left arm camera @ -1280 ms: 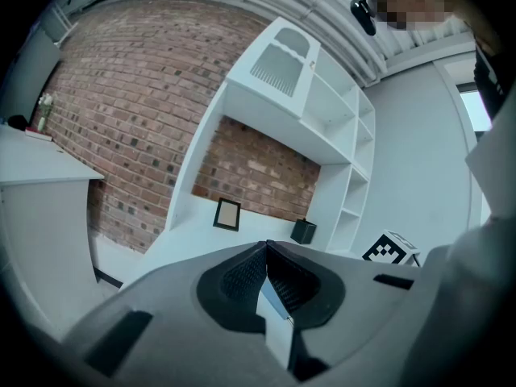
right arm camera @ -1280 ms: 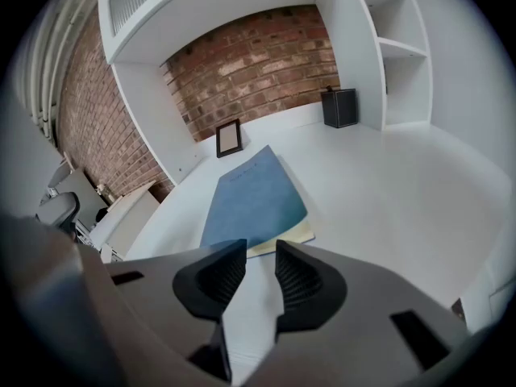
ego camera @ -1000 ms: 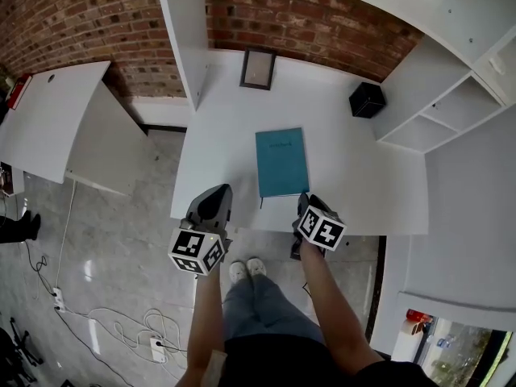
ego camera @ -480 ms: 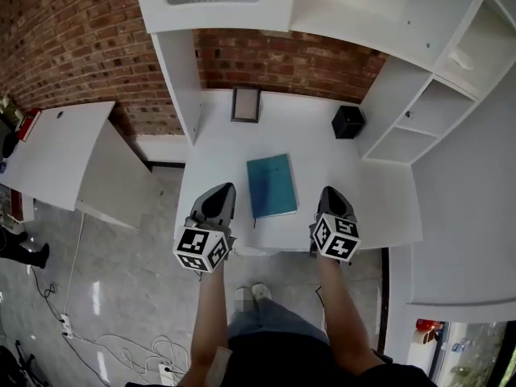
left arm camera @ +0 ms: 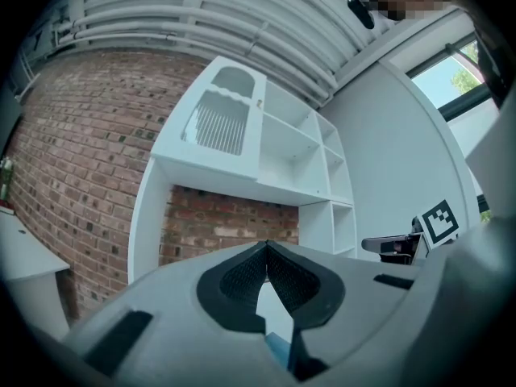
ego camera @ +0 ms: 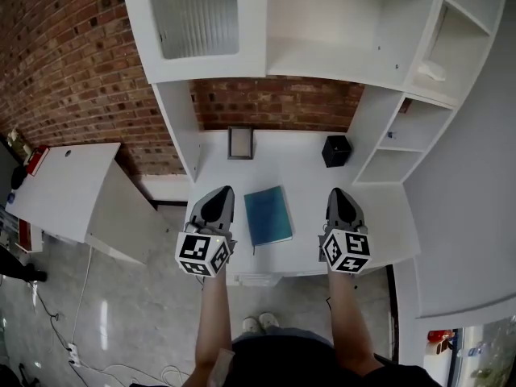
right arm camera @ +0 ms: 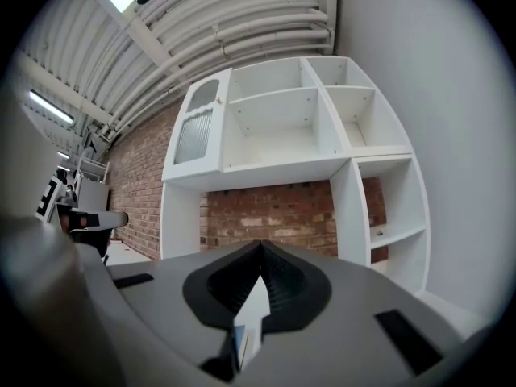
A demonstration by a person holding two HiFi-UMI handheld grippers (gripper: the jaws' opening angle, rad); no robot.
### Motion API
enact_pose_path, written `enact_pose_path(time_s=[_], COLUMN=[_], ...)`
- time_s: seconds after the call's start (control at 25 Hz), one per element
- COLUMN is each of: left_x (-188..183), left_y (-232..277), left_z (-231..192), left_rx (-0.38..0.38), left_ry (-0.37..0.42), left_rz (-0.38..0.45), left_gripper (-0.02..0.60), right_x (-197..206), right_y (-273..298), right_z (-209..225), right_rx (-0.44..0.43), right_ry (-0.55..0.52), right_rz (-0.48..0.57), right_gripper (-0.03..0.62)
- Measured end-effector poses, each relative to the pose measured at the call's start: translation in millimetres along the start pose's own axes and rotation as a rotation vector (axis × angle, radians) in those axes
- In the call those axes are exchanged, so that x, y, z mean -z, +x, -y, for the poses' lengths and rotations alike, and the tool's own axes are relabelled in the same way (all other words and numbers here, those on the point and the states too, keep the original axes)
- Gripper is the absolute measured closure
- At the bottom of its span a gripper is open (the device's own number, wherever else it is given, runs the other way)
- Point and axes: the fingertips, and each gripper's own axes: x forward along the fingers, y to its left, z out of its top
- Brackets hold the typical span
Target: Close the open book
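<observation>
The teal book (ego camera: 268, 214) lies closed and flat on the white desk (ego camera: 298, 176). My left gripper (ego camera: 217, 195) is held in the air to the book's left, shut with nothing in it. On the book's right, my right gripper (ego camera: 339, 194) is held at about the same height, also shut and empty. In the left gripper view the left gripper (left arm camera: 266, 247) has its pads meeting at the tip, and a sliver of the book (left arm camera: 279, 350) shows below them. The right gripper (right arm camera: 260, 247) looks the same in its own view, pointing at the shelves.
A small picture frame (ego camera: 240, 143) and a black cube (ego camera: 336, 150) stand at the back of the desk by the brick wall (ego camera: 274, 103). White shelving (ego camera: 322, 22) rises above and to the right. A second white table (ego camera: 64, 192) stands to the left.
Both grippers have risen from the desk's front edge, and the right one has moved away from the book's corner to the right. The head view has tilted up to show the shelves. The book has not moved.
</observation>
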Motion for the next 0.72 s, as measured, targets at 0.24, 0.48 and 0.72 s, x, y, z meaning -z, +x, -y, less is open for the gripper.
enact_pose_path(time_s=[0.24, 0.48, 0.72], left_x=[-17.2, -17.3, -16.2], left_y=[9.6, 12.7, 7.6], left_z=[1.6, 8.9, 12.4], left_rx=[-0.005, -0.003, -0.018], left_ry=[0.026, 0.037, 0.044], left_rz=[0.016, 0.011, 0.005], left_gripper=[0.574, 0.574, 0.574], right_x=[-34.9, -35.2, -33.8], right_y=[0.9, -4.5, -10.6], right_z=[-1.5, 3.9, 7.2], right_rx=[-0.035, -0.032, -0.03], right_ry=[-0.03, -0.027, -0.015], right_rz=[0.08, 0.075, 0.064], right_gripper=[0.594, 0.595, 0.595])
